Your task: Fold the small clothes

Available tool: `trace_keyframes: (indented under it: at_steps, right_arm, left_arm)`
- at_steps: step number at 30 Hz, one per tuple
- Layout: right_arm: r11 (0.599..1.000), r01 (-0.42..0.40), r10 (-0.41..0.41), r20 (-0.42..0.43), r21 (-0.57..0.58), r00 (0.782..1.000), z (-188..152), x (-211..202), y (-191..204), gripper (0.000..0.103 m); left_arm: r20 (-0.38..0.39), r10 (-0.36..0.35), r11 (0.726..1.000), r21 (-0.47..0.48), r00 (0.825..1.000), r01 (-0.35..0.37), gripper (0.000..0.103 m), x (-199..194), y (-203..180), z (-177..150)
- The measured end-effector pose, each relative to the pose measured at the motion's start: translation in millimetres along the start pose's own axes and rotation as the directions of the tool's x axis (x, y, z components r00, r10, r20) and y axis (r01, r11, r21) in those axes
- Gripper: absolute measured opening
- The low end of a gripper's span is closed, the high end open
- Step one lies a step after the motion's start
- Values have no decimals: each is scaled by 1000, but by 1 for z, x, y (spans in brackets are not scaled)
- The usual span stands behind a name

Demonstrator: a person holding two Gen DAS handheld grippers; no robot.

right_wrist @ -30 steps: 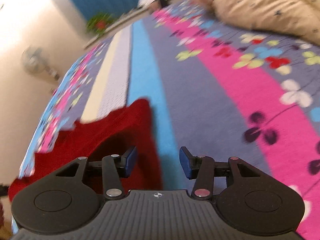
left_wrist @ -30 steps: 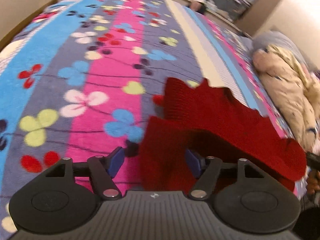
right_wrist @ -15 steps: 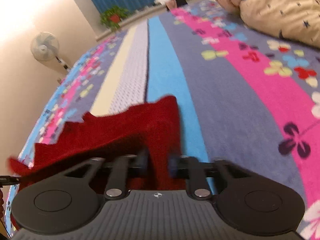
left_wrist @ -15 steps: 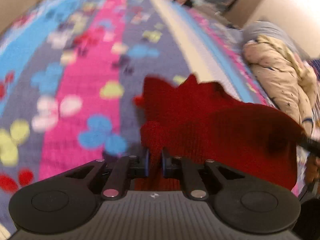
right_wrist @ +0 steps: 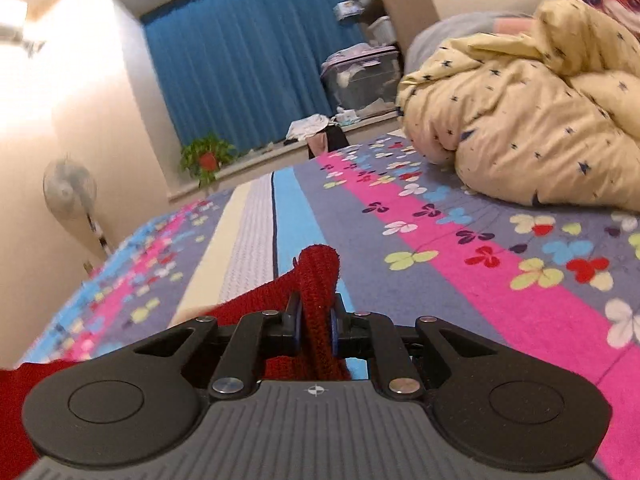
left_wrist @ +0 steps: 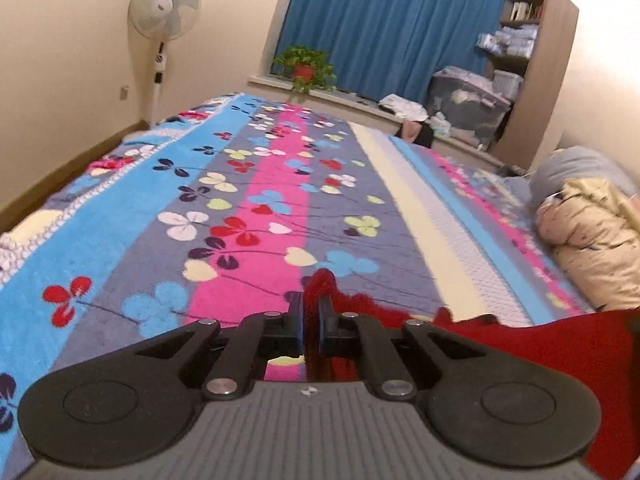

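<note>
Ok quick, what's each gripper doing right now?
Left gripper: shut on the red knit garment.
Right gripper: shut on the same garment's other edge.

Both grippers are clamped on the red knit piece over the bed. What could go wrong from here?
1. The left gripper pinches only a thin edge of the red knit garment; it may slip out when pulled taut.
2. The right gripper holds a bunched wad of knit, so the fold may come out crooked.
3. The star-print quilt lies heaped close by on the floral blanket, narrowing the laying space.
</note>
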State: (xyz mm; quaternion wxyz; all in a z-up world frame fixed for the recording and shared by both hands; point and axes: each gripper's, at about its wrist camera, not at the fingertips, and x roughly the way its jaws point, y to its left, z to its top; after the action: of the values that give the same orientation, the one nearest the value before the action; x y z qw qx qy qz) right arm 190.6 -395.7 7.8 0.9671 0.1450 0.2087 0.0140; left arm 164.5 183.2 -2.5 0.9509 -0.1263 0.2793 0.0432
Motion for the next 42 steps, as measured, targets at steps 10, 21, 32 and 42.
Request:
trace_keyframes:
  at_steps: [10,21,32,42]
  right_arm:
    - [989,118,-127,-113,-85,985,-15,45,4,16]
    - [923,110,21,-331,370,943,-21,15,-70,42]
    - [967,0,121,-462,253,879,-36,-47,-46,54]
    - [991,-71,112,-387,117,915,-34,-96,-36,12]
  left_arm:
    - [-250,54,982,-161,967,-97,11,55,27,-16]
    - [-482,-172,925,-378,859,-27,52,16,58,-37]
    - [-514,-184,953,-303,838,23,52,-48,45,-70]
    - [-304,-165,962,-259,938,85,17,-96,30,-57]
